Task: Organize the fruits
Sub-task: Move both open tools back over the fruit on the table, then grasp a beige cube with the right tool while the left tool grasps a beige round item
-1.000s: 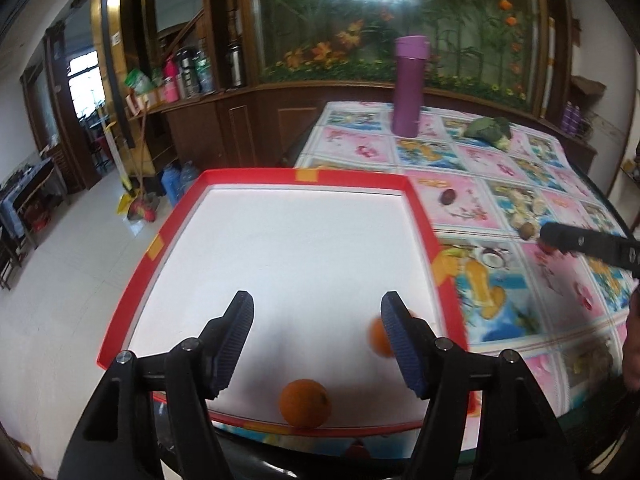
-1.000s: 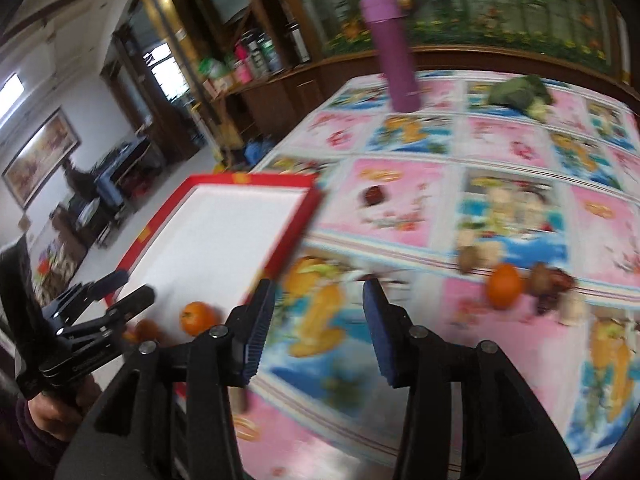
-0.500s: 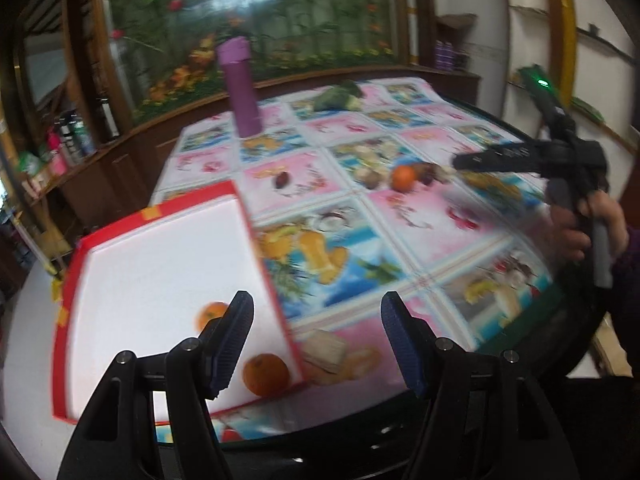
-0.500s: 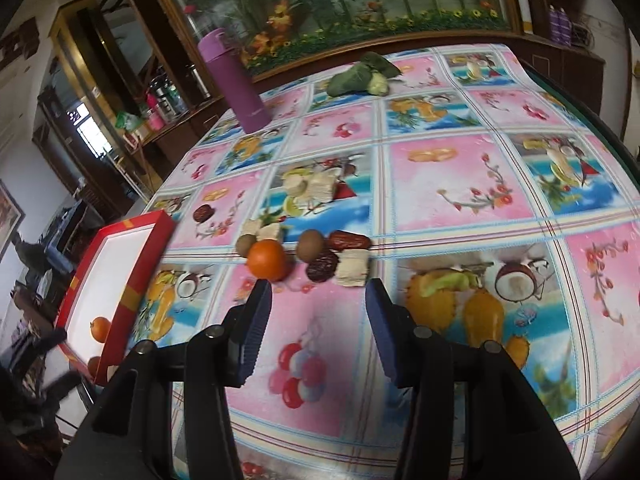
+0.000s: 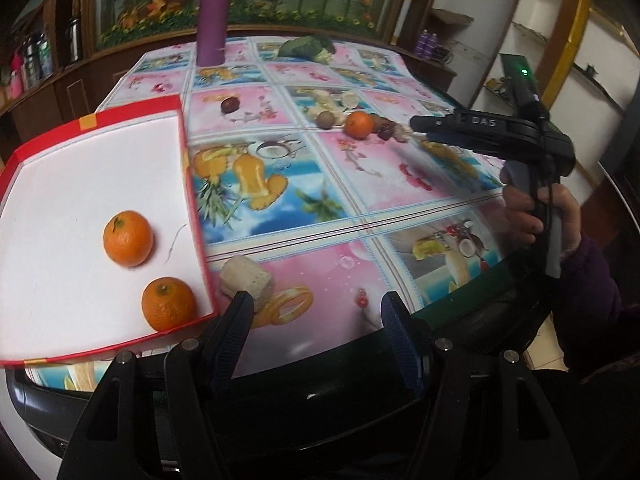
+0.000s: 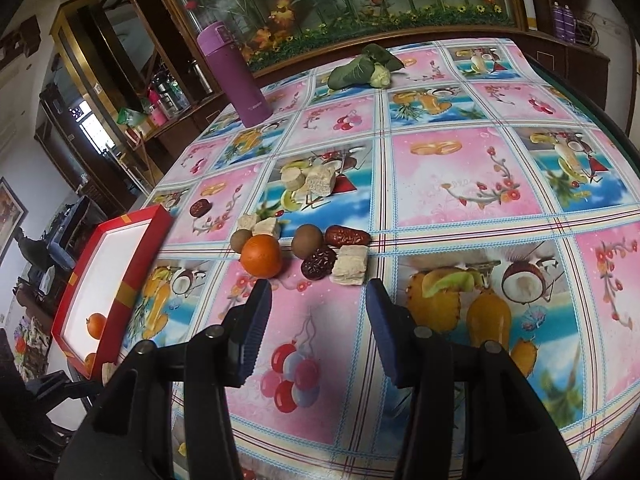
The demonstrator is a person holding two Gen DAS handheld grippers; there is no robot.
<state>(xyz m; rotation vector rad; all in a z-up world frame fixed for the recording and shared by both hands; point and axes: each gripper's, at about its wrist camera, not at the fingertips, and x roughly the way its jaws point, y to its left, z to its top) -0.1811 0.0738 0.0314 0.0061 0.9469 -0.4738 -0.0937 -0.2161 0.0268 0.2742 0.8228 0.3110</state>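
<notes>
A red-rimmed white tray (image 5: 132, 110) (image 6: 138, 252) lies at the table's left, holding two oranges (image 5: 128, 238) (image 5: 169, 303). A third orange (image 6: 261, 255) (image 5: 359, 124) sits mid-table in a cluster with brown round fruits (image 6: 307, 241), dark red dates (image 6: 346, 236) and pale snack blocks (image 6: 350, 266). My right gripper (image 6: 318, 300) is open, just short of that cluster. My left gripper (image 5: 318, 312) is open and empty at the table's near edge, beside the tray's corner. A pale block (image 5: 246, 280) lies just ahead of its left finger.
A purple flask (image 5: 212, 16) (image 6: 236, 76) stands at the far side, and a leafy green vegetable (image 6: 362, 68) lies near it. One dark fruit (image 5: 231, 105) sits alone beyond the tray. A hand (image 5: 536, 208) holds the right gripper's handle. The fruit-print tablecloth (image 6: 460, 184) covers the table.
My left gripper has swung right, away from over the tray toward the table's near edge. My right gripper has moved in closer to the fruit cluster. Both stay open.
</notes>
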